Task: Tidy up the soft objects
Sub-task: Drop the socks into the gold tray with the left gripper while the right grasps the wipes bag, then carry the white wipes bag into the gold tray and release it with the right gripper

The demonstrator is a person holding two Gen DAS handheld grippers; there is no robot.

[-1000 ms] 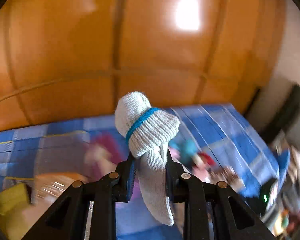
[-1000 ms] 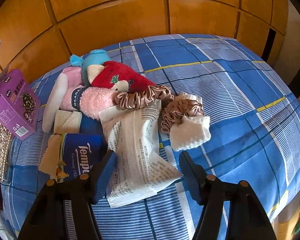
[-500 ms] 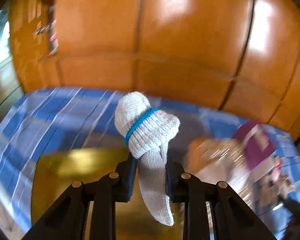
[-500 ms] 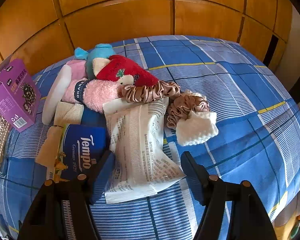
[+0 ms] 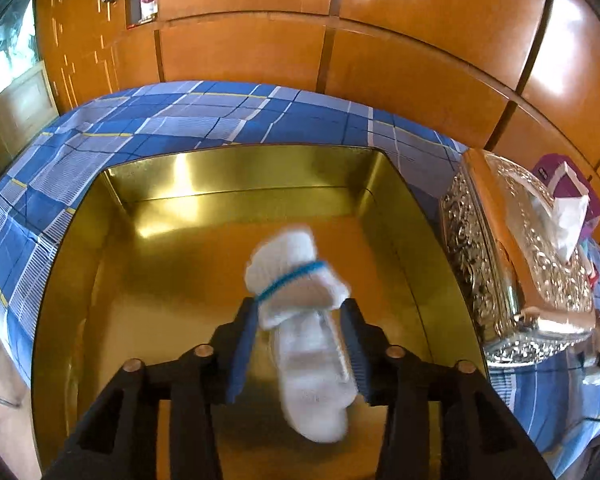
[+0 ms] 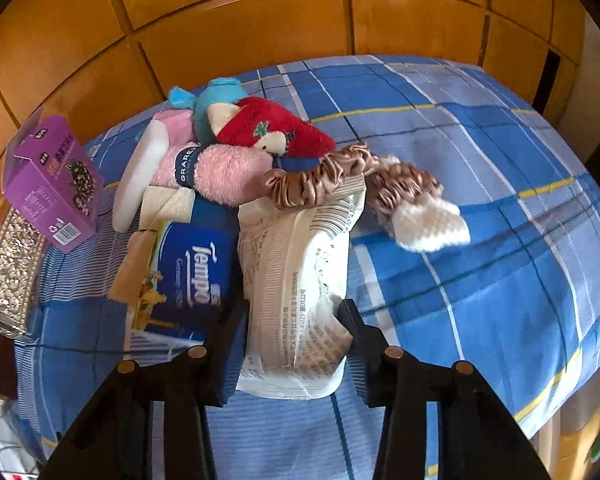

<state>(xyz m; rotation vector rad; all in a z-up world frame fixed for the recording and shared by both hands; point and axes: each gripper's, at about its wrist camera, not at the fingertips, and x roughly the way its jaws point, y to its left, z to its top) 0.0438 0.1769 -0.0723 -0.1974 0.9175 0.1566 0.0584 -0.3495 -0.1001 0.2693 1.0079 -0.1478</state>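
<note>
The left tongs [image 5: 298, 350] are opening over the gold tin [image 5: 236, 172] on the bed; the white sock [image 5: 304, 320], blurred and apparently free of the pads, could snag on one and miss the tin. The tin's near wall is hidden behind the tongs. To the right, the right tongs [image 6: 296, 340] are closing around the white wipes pack [image 6: 300, 280]; whether the pads press yet is unclear. The slick pack may slip out, or the neighbouring tissue pack [image 6: 196, 280] get pinched.

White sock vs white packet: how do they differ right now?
The sock is knit with a blue band; the packet is printed plastic. The sock hangs between the left gripper's opening jaws over the gold tin; the packet lies on the bed between the right gripper's closing jaws. Both are white.
</note>
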